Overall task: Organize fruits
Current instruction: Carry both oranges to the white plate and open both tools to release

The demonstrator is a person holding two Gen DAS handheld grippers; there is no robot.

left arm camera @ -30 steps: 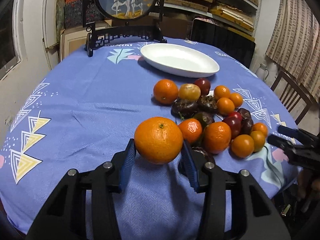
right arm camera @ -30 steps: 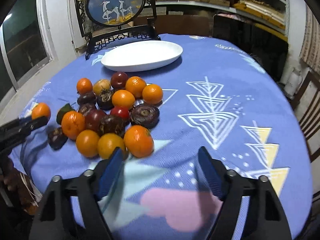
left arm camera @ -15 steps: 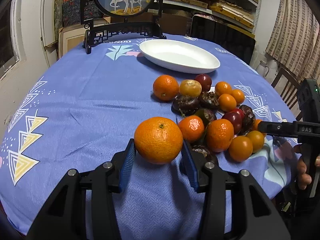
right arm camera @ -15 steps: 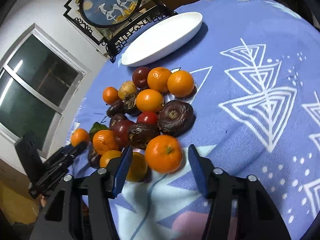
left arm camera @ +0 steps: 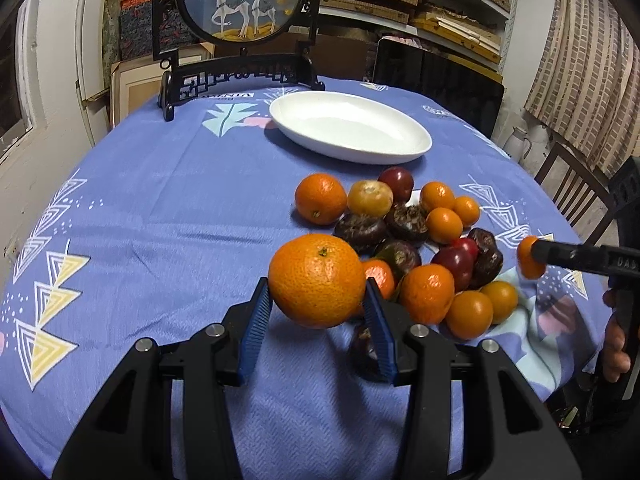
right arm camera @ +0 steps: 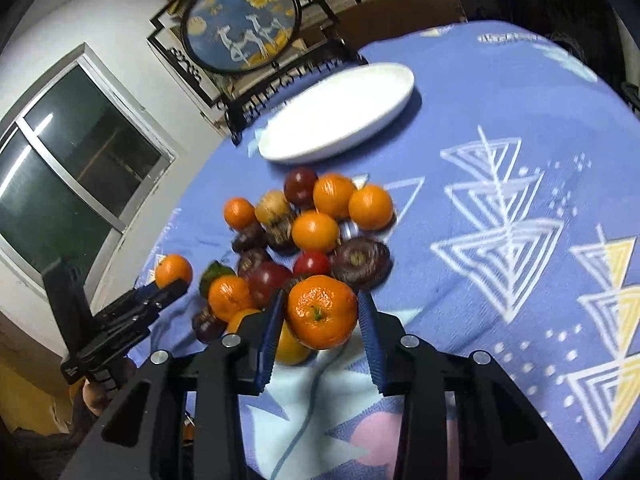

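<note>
My left gripper [left arm camera: 318, 308] is shut on a large orange [left arm camera: 317, 280] and holds it above the blue tablecloth, just left of the fruit pile. My right gripper [right arm camera: 322, 324] is shut on a smaller orange [right arm camera: 322, 312] at the near edge of the pile; in the left wrist view that orange [left arm camera: 529, 258] is lifted off the cloth. The pile [left arm camera: 408, 240] has oranges, dark red plums and dark purple fruits. An empty white oval plate [left arm camera: 352, 126] lies behind the pile, also shown in the right wrist view [right arm camera: 340, 114].
A round painted screen on a black stand [left arm camera: 240, 40] stands at the table's far edge behind the plate. A wooden chair [left arm camera: 568, 188] and a black panel [left arm camera: 436, 76] stand by the right side. Shelves and a window line the walls.
My right gripper has moved in over the pile's near edge, closed on an orange and lifted it. My left gripper has kept its hold on the large orange, moving slightly.
</note>
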